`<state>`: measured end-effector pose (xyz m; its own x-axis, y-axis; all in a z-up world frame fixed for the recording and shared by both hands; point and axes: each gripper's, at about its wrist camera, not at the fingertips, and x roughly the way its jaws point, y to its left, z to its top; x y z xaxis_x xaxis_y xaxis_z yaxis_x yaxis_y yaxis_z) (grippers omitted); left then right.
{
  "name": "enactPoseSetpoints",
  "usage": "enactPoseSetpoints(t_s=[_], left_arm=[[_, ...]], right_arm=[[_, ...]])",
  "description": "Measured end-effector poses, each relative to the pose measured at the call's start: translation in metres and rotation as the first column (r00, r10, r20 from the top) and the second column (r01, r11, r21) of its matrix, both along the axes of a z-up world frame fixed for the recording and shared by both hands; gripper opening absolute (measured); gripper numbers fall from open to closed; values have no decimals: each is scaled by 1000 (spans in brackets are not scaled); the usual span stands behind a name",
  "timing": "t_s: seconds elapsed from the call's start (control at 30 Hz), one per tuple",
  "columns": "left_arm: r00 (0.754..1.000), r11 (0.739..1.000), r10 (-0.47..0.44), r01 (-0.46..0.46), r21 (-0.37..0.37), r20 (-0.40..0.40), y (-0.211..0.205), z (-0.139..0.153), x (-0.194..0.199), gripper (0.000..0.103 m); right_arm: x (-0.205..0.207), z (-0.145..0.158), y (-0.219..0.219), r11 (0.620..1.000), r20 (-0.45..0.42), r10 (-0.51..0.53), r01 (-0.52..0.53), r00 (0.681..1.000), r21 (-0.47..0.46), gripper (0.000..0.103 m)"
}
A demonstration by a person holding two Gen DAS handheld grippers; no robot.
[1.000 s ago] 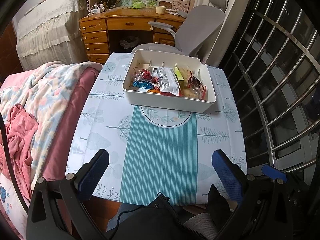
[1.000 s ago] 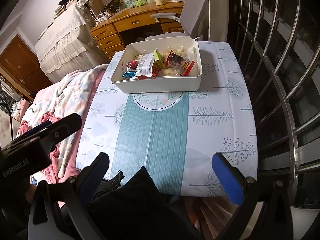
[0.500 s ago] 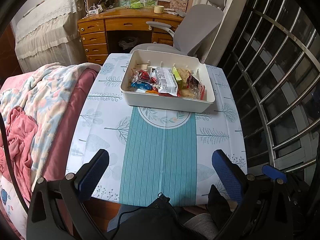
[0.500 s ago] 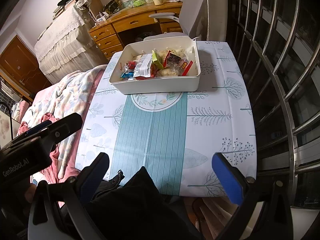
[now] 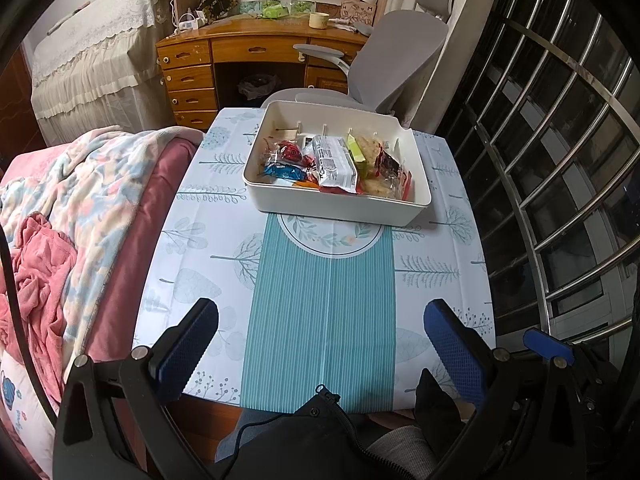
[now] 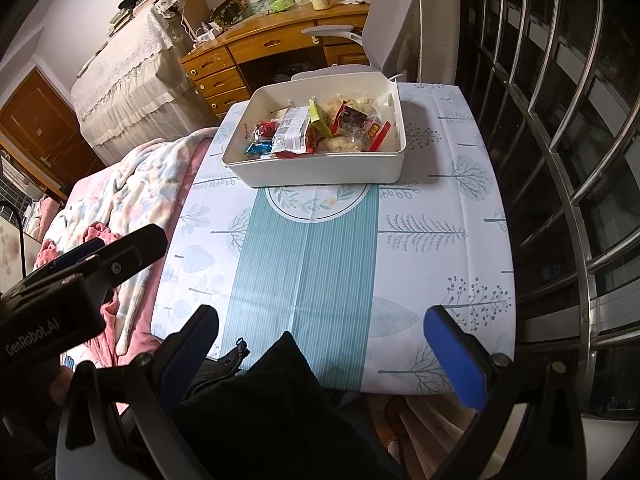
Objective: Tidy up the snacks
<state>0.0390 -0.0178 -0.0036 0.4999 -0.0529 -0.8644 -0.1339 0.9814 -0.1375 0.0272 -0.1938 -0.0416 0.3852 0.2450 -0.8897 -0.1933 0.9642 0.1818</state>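
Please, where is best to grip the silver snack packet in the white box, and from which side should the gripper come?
Probably grip the silver snack packet across its narrow width near the middle, coming from above. It lies long and fairly flat on top of the other snacks, and the white box walls block a sideways approach. The right gripper is open and empty.

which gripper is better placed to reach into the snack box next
Neither clearly; slight edge left. Both hand-held grippers, left and right, are open and empty at the table's near edge, with the white box centred ahead of the left one.
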Motion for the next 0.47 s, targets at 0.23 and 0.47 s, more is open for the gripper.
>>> enactPoseSetpoints(t_s=[0.23,0.47], left_arm=[[1000,1000,-1,1,1,0,1,0,0,102],[1000,1000,-1,1,1,-1,0,0,0,102]], right_arm=[[0,0,1,1000,-1,-2,2,1000,0,103],[0,0,1,1000,-2,0,0,1000,0,103]])
